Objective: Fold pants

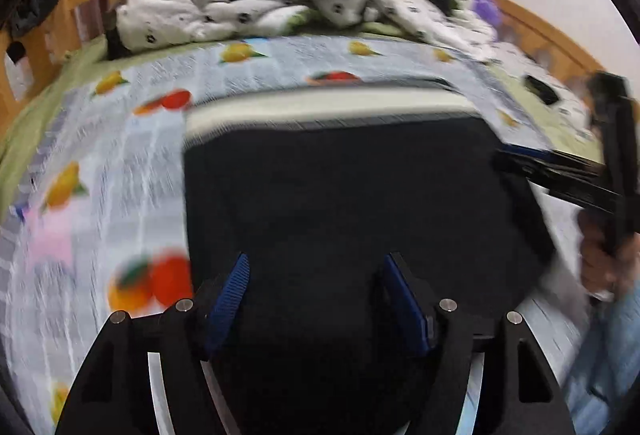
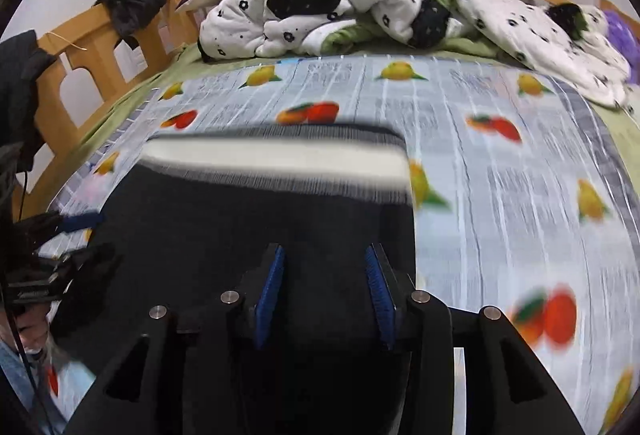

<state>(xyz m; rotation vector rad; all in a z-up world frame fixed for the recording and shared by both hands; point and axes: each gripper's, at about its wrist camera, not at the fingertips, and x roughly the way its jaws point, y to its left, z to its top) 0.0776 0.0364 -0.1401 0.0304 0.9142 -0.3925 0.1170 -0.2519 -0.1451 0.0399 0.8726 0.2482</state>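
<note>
The dark pants (image 1: 352, 195) lie folded on the fruit-print sheet (image 2: 500, 163), bare sheet all around. Their pale waistband (image 2: 276, 157) runs crosswise at the far end. Left gripper (image 1: 316, 275) and right gripper (image 2: 326, 267) stand parted over the cloth, clamping nothing.

Motion blur is smearing the pants (image 1: 352, 203) and fruit-print sheet (image 1: 120, 163) — the pants' near edge is hiding behind both grippers' black frames.

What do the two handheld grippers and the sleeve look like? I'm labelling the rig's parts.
Both the left gripper and the right gripper are black, with ribbed blue pads and silver round pins on their linkages. The sleeve is light blue.
</note>
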